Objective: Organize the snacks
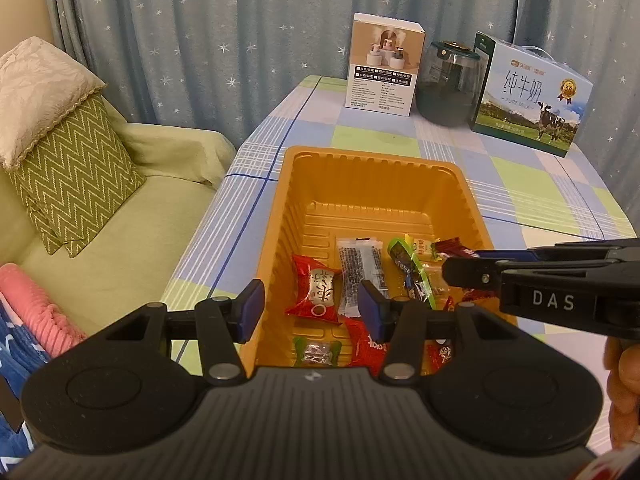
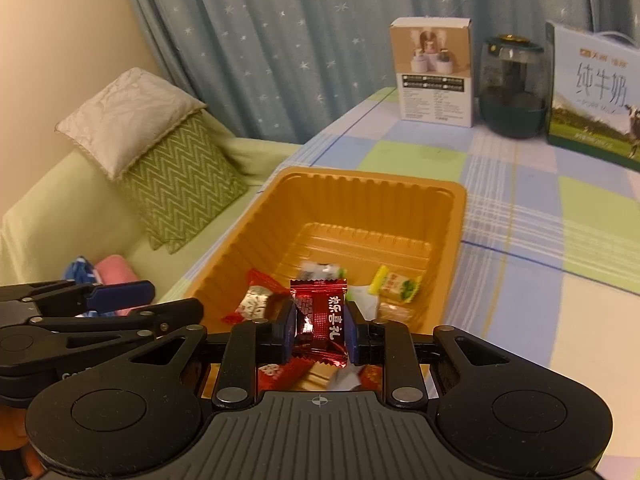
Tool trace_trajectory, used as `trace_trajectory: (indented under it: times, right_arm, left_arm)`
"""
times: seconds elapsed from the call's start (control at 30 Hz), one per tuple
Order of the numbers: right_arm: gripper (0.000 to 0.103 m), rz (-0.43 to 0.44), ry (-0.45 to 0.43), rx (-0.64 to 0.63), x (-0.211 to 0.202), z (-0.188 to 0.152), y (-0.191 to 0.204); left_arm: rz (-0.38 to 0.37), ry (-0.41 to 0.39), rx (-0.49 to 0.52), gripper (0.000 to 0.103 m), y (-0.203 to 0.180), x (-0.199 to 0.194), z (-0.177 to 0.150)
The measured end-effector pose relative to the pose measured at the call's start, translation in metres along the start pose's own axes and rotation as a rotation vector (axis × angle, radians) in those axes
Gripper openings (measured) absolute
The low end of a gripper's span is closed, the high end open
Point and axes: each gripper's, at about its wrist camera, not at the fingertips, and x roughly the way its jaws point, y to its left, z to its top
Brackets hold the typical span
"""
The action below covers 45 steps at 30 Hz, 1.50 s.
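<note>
Right gripper [image 2: 318,330] jaws pinching dark-red foil candy [image 2: 320,320], upright, directly above orange ribbed plastic tray [image 2: 456,216]; release drops straight in. Left gripper [image 1: 311,308] jaws spread, empty, over the tray's near end.

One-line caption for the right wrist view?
Right gripper pinches a shiny red foil candy above the ribbed orange plastic tray of wrapped snacks.

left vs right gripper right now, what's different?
Right gripper is shut on a dark red foil candy; left gripper is open and empty. The right one holds its candy above the orange tray; the left hangs over the tray's near edge. Both point down at the tray.
</note>
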Motion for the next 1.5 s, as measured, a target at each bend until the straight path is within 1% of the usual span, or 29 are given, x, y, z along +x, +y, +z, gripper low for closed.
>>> trace_trajectory:
  times: [0.03,0.07,0.1,0.13,0.4,0.53,0.73,0.87,0.93,1.03,1.1,1.13,1.2,1.27,1.3,1.4,1.5]
  right_arm:
    - [0.033,0.001,-0.007,0.007,0.0,0.0,-0.001]
    - [0.058,-0.003,-0.018,0.016,-0.002,0.0,-0.002]
    - [0.069,-0.002,-0.032,0.032,-0.004,0.0,-0.004]
    - [0.072,0.005,-0.04,0.048,-0.006,0.0,-0.006]
    - [0.072,-0.052,-0.037,0.068,-0.014,0.001,-0.017]
    - [0.072,-0.061,-0.034,0.067,-0.017,-0.001,-0.019]
    - [0.072,-0.073,-0.025,0.059,-0.023,-0.003,-0.017]
    - [0.072,-0.08,-0.029,0.054,-0.033,-0.005,-0.015]
    - [0.072,-0.083,-0.029,0.047,-0.039,-0.006,-0.013]
    - [0.072,-0.09,-0.028,0.041,-0.048,-0.007,-0.011]
    - [0.072,-0.095,-0.029,0.042,-0.056,-0.009,-0.01]
    - [0.072,-0.099,-0.028,0.041,-0.06,-0.011,-0.009]
    - [0.076,-0.102,-0.032,0.037,-0.069,-0.014,-0.006]
    - [0.085,-0.109,-0.043,0.033,-0.08,-0.018,-0.003]
    - [0.086,-0.115,-0.047,0.031,-0.086,-0.02,-0.002]
    - [0.087,-0.134,-0.053,0.027,-0.103,-0.028,0.002]
    - [0.088,-0.147,-0.057,0.035,-0.122,-0.038,0.005]
  left_arm:
    - [0.004,0.0,-0.001,0.049,0.001,0.0,0.0]
    - [0.006,0.0,-0.001,0.051,0.001,0.0,0.0]
    - [0.007,-0.001,-0.001,0.052,0.001,0.0,-0.001]
    - [0.007,0.0,-0.001,0.052,0.002,0.0,-0.001]
    - [0.007,0.003,-0.002,0.061,0.0,-0.002,-0.004]
    - [0.008,-0.001,0.004,0.063,-0.002,-0.004,-0.003]
    - [0.016,-0.011,0.01,0.069,-0.005,-0.01,-0.001]
    - [0.022,-0.02,0.013,0.081,-0.009,-0.017,-0.002]
    - [0.023,-0.021,0.009,0.083,-0.009,-0.022,-0.003]
    - [0.02,-0.026,0.01,0.09,-0.012,-0.032,-0.004]
    - [0.019,-0.043,0.023,0.096,-0.015,-0.04,-0.006]
    - [0.024,-0.05,0.027,0.097,-0.016,-0.045,-0.006]
    - [0.03,-0.062,0.028,0.1,-0.018,-0.054,-0.008]
    - [0.034,-0.07,0.021,0.102,-0.019,-0.064,-0.011]
    - [0.035,-0.077,0.02,0.103,-0.02,-0.069,-0.012]
    - [0.05,-0.092,0.013,0.103,-0.021,-0.084,-0.016]
    - [0.045,-0.106,0.005,0.103,-0.023,-0.102,-0.021]
